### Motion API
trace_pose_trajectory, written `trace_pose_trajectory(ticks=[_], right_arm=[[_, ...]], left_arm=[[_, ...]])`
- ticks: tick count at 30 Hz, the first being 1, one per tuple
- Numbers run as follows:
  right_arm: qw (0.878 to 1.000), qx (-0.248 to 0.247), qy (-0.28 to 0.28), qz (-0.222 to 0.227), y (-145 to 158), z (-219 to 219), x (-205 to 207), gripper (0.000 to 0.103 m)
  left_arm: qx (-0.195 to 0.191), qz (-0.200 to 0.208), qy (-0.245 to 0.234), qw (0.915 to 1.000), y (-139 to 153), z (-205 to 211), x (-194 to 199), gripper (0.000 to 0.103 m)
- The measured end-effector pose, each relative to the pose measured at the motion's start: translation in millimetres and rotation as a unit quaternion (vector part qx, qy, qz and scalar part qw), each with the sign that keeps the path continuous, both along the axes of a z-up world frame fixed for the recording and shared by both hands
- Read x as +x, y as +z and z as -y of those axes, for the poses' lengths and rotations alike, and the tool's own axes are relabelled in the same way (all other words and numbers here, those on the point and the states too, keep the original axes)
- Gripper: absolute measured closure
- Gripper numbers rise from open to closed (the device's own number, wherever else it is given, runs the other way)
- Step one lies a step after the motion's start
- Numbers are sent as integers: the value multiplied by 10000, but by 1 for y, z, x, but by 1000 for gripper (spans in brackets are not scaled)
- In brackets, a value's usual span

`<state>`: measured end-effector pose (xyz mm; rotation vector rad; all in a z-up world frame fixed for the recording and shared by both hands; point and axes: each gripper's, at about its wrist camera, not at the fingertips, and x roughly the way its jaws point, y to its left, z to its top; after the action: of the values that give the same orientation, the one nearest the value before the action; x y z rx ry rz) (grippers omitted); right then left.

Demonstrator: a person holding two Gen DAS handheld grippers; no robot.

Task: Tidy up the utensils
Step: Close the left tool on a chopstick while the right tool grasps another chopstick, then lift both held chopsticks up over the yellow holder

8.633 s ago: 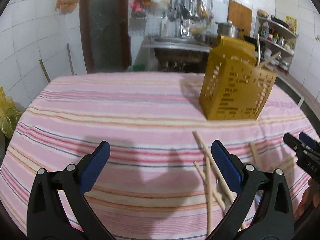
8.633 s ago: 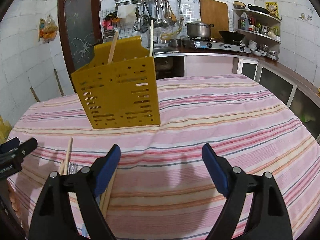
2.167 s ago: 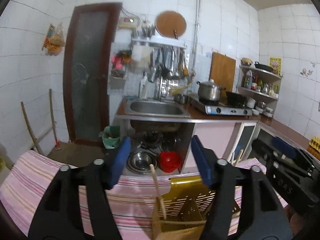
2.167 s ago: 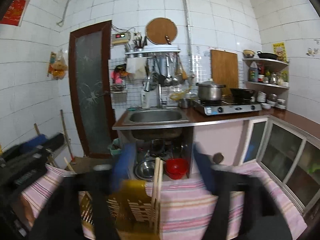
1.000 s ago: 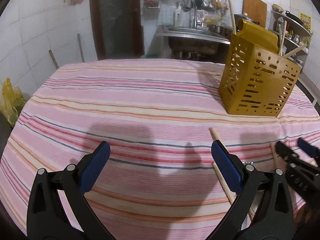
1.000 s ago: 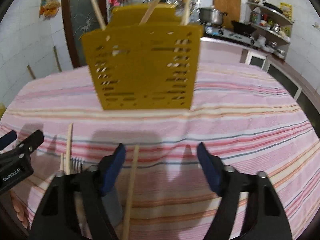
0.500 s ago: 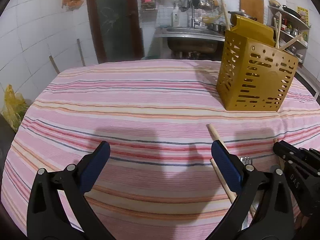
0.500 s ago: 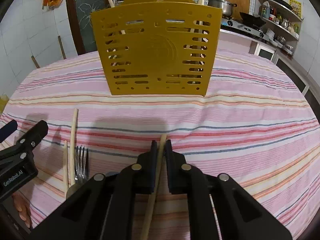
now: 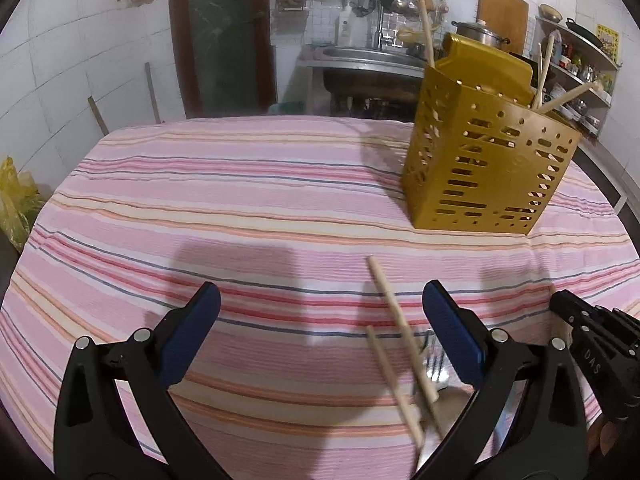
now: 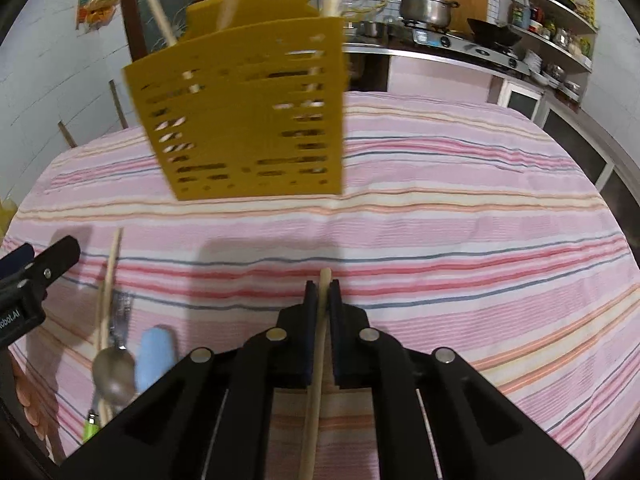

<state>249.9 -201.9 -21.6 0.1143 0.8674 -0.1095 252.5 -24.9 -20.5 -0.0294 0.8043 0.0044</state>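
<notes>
I had my right tool (image 10: pixel 323 290) clamped on a pale wooden chopstick (image 10: pixel 316 380) near the perforated yellow plastic holder (image 10: pixel 248 120), which already held three; my left tool (image 9: pixel 320 328) stood open, with two chopsticks (image 9: pixel 400 328), fork and spoon left.

Wooden chopstick (image 10: pixel 316 364) in right gripper (image 10: pixel 323 286); others upright in yellow holder (image 10: pixel 248 120).

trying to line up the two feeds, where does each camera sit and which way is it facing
Left wrist: on the left gripper, angled down over the striped tablecloth; its open blue-padded fingers show, the right gripper at right edge.
Right wrist: on the right gripper, shut on a chopstick, facing the yellow utensil basket; the left gripper at left edge.
Shared: basket, tablecloth, loose chopsticks, fork.
</notes>
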Motion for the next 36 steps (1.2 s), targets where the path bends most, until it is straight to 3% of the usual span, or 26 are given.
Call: trace_pose_trajectory(ticks=[6, 15, 19, 24, 30, 32, 36], right_arm=[[9996, 228, -121, 73, -7, 11, 0, 96], [9992, 378, -124, 89, -10, 19, 1, 96], [9991, 387, -135, 79, -10, 20, 2, 96], [9989, 427, -142, 93, -11, 21, -1, 96], [9988, 446, -149, 95, -11, 22, -2, 96], [9988, 455, -156, 97, -11, 22, -3, 96], [9989, 436, -165, 103, -11, 22, -3, 96]], left_arm=[[33, -365, 111, 9993, -10, 22, 17, 7], [-158, -801, 187, 9965, -32, 33, 29, 34], [-102, -768, 250, 9967, -32, 33, 26, 50], [-320, -851, 93, 9958, -31, 25, 27, 52], [-444, -849, 130, 9953, -33, 14, 35, 68], [-445, -850, 109, 9953, -33, 15, 35, 81], [-419, -837, -3, 9956, -33, 23, 36, 92]])
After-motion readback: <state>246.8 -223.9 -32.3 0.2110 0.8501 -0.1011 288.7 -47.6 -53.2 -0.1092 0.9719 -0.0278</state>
